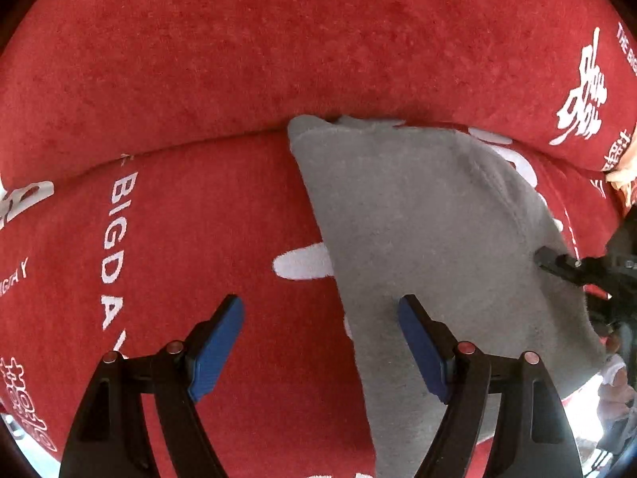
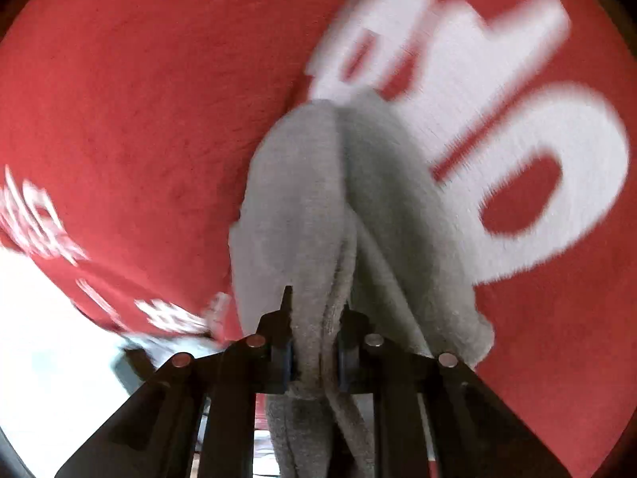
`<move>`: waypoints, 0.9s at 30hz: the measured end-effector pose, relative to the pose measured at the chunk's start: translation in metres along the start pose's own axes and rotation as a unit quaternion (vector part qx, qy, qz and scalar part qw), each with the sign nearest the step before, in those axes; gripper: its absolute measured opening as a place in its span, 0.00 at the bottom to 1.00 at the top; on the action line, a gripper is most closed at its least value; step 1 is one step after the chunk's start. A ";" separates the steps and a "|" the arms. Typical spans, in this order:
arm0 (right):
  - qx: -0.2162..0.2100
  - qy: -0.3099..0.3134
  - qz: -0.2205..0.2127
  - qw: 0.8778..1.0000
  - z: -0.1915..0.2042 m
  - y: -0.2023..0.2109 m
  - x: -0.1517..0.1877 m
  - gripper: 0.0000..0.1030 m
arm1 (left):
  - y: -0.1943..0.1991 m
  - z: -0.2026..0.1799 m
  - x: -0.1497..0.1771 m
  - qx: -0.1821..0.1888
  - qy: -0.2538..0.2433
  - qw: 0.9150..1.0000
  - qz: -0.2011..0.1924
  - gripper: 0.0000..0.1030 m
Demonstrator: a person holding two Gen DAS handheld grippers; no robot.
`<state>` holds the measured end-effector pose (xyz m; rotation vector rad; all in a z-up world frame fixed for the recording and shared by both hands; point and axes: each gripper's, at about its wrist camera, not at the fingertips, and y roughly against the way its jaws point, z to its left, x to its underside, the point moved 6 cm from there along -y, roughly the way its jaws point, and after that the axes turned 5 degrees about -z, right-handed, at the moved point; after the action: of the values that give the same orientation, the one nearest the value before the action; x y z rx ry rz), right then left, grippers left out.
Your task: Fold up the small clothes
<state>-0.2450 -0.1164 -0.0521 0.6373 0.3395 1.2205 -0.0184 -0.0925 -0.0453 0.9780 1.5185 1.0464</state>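
- Our right gripper (image 2: 314, 354) is clamped on a bunched fold of the grey cloth (image 2: 318, 199), the blue pads pinching several layers at its near end; the bunch is thick and rolled, so a layer could slide out of the pinch if we pull hard, and the fold would come apart
- Our left gripper (image 1: 320, 342) hangs wide open and empty, pointing steeply down over the near left edge of the grey cloth (image 1: 418, 219); one blue pad (image 1: 422, 350) sits above the cloth, the other above bare red cover, so closing here might catch only the margin, or nothing
- In the left wrist view the right gripper (image 1: 557, 263) comes in at the cloth's far right side, well apart from our open one; with just one side held, lifting would let the free side sag and drag, and the cloth would skew rather than fold square
- The grey cloth lies spread on the red cover (image 1: 199, 219), its far corner tucked at the crease where the seat meets the back; that corner could snag in the crease when we draw the cloth toward us
- The red cover is soft and plush, with white lettering (image 1: 115, 247); a low pinch from the left could gather cover together with cloth, and the whole cover would rise with it
- The right wrist view is smeared by motion, so we cannot be sure how many layers are in the pinch; it looks like two or three
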 end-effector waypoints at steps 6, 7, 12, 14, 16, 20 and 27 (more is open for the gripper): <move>0.024 0.047 -0.034 0.998 0.007 0.028 0.002 0.17 | -0.002 -0.013 0.004 0.008 -0.024 1.000 -0.004 0.78; 0.046 0.040 -0.029 0.998 -0.006 0.025 0.004 0.16 | -0.008 -0.014 0.005 0.008 -0.024 1.000 0.003 0.78; 0.074 -0.001 -0.025 0.997 -0.041 0.020 0.001 0.21 | -0.018 -0.012 0.008 0.016 -0.011 1.000 0.008 0.79; 0.101 0.020 -0.026 0.994 -0.037 0.026 0.001 0.25 | -0.016 -0.010 0.009 0.016 -0.013 1.000 0.012 0.79; 0.134 0.041 -0.028 0.990 -0.035 0.036 0.001 0.26 | -0.012 -0.009 0.010 0.011 -0.018 1.000 0.016 0.79; 0.151 0.067 -0.044 0.985 -0.022 0.059 0.007 0.28 | 0.003 -0.013 0.009 0.003 -0.025 0.999 0.021 0.79; 0.105 0.158 0.001 0.982 0.026 0.067 0.045 0.28 | 0.004 -0.030 0.041 0.004 -0.029 0.998 0.054 0.79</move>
<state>-0.2671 -0.0678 0.0136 0.6237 0.7423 1.2989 -0.0546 -0.0572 -0.0497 1.0959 1.4358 1.0790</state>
